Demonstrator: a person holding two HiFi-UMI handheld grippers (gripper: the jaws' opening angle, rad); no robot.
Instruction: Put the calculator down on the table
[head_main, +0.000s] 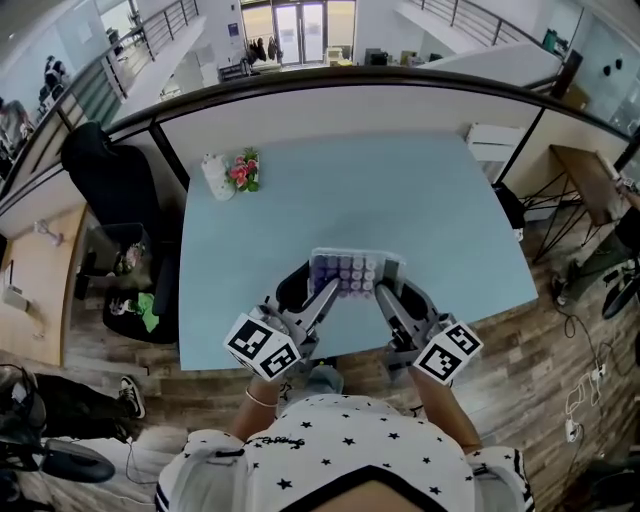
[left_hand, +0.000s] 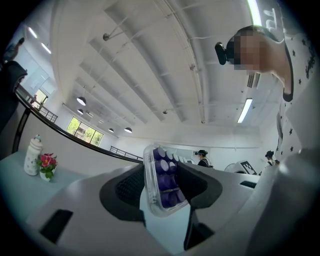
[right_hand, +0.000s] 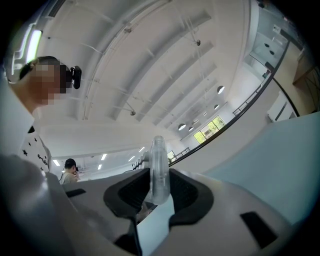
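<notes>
Fingers of left gripper (head_main: 326, 292) and right gripper (head_main: 384, 296) both clamped on clear plastic calculator with purple keys (head_main: 348, 272), one gripper per side. Calculator at lower centre of head view, over light-blue table (head_main: 420, 200) near its front edge; contact with tabletop unclear. Right gripper view: thin clear edge (right_hand: 158, 172) pinched between pads.

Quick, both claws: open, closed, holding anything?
Left claw: closed on the calculator, gripping its left edge.
Right claw: closed on the same calculator, gripping its right edge.
</notes>
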